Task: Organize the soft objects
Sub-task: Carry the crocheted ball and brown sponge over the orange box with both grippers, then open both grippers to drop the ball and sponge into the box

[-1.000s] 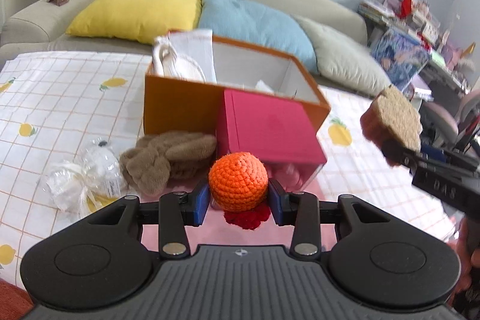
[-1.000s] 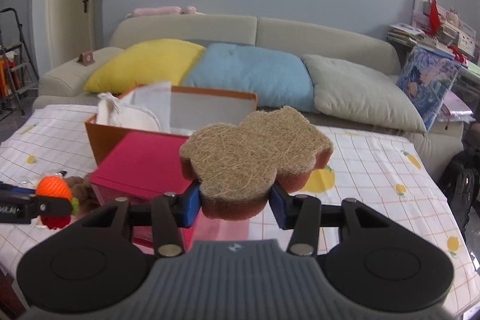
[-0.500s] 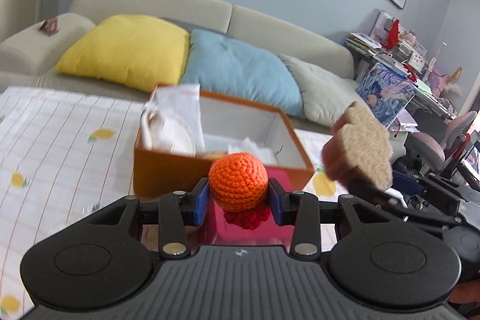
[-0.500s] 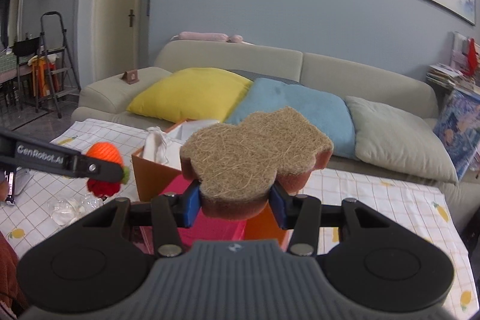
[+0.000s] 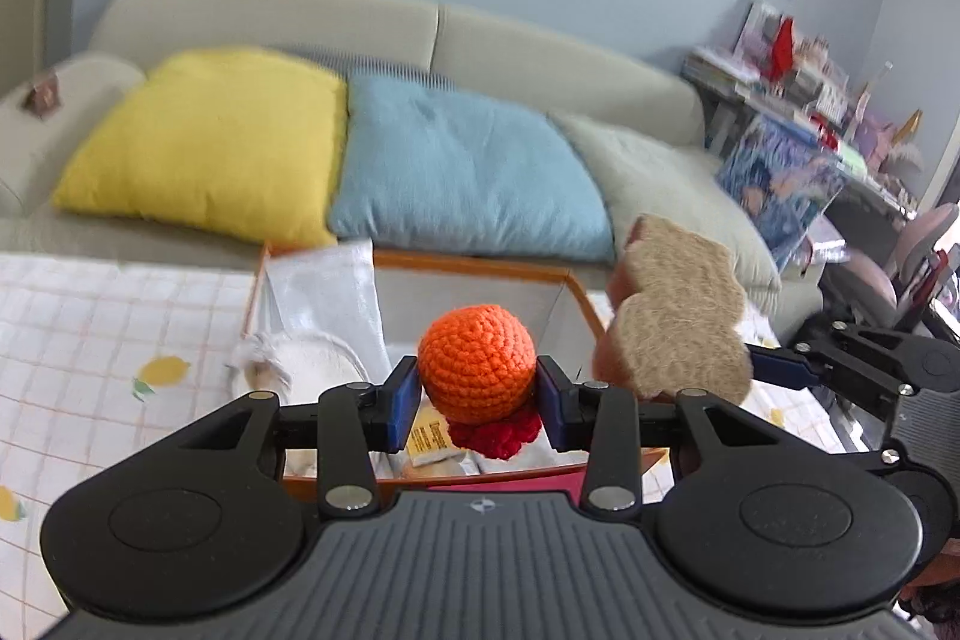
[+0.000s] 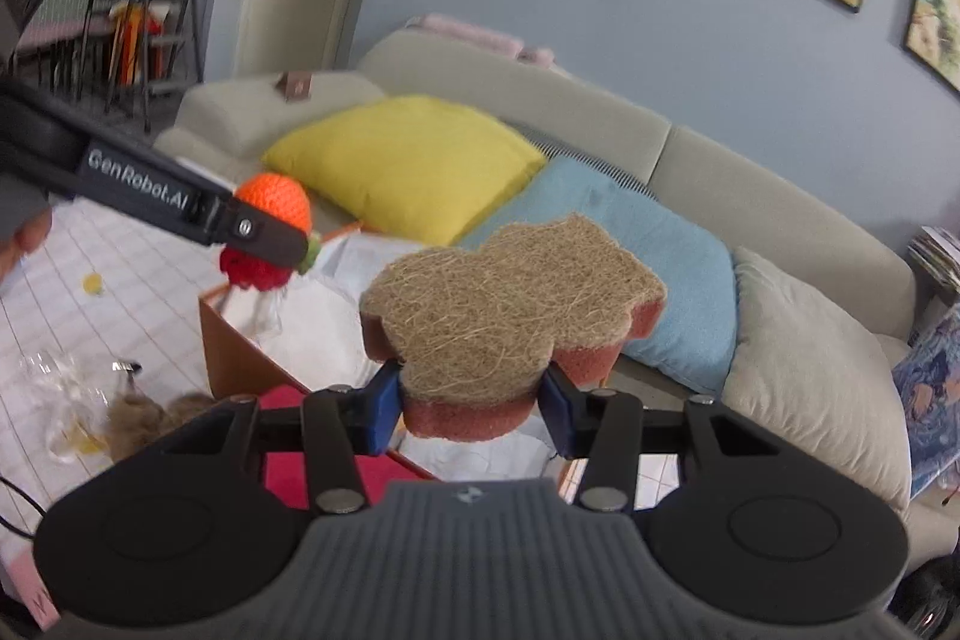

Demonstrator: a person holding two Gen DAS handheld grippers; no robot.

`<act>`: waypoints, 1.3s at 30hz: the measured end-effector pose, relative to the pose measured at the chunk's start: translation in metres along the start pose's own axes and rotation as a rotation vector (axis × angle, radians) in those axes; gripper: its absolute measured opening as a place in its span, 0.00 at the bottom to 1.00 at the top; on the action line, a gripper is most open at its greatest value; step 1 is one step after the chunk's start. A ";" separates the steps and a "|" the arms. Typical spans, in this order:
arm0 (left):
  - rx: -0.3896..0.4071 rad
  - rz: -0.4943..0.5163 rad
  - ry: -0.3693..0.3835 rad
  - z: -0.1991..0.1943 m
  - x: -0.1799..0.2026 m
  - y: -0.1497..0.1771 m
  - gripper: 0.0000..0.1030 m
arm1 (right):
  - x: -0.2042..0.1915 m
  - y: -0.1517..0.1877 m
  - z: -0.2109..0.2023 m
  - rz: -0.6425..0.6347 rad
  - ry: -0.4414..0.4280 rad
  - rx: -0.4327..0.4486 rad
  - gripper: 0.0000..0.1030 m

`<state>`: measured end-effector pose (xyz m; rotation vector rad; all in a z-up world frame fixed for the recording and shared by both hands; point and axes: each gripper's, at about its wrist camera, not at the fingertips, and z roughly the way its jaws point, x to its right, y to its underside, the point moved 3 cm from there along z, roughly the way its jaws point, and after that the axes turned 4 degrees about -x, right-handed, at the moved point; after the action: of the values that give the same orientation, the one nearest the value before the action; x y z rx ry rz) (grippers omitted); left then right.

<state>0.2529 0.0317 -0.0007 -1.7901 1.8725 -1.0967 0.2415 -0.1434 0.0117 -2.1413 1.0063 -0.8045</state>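
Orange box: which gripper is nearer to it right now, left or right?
Left. The left gripper, holding the crocheted ball, hangs above the orange box opening. The right gripper, holding the sponge, is by the box's right rim, slightly farther off.

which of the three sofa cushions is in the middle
The blue cushion. It lies between the yellow cushion toward the sofa's armrest end and the pale grey-green cushion at the other end, overlapping both at its edges.

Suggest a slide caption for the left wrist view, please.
Left gripper holds an orange crochet ball above the open orange box.
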 end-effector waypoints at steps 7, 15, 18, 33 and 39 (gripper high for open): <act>-0.149 -0.013 0.015 0.065 -0.008 -0.017 0.44 | 0.019 -0.011 0.078 0.045 -0.146 -0.168 0.46; -0.279 0.009 -0.036 0.130 -0.022 -0.019 0.44 | 0.027 -0.006 0.145 0.066 -0.182 -0.294 0.46; -0.318 -0.005 -0.041 0.142 -0.025 -0.016 0.44 | 0.029 -0.003 0.161 0.110 -0.209 -0.343 0.46; -0.321 -0.016 -0.044 0.123 -0.018 -0.019 0.66 | 0.026 0.001 0.157 0.155 -0.176 -0.384 0.64; -0.265 0.017 -0.034 0.083 -0.006 -0.025 0.66 | 0.024 -0.005 0.128 0.189 -0.149 -0.357 0.68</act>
<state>0.3294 0.0150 -0.0390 -1.9124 2.0891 -0.8379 0.3502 -0.1242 -0.0572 -2.3128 1.3267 -0.3895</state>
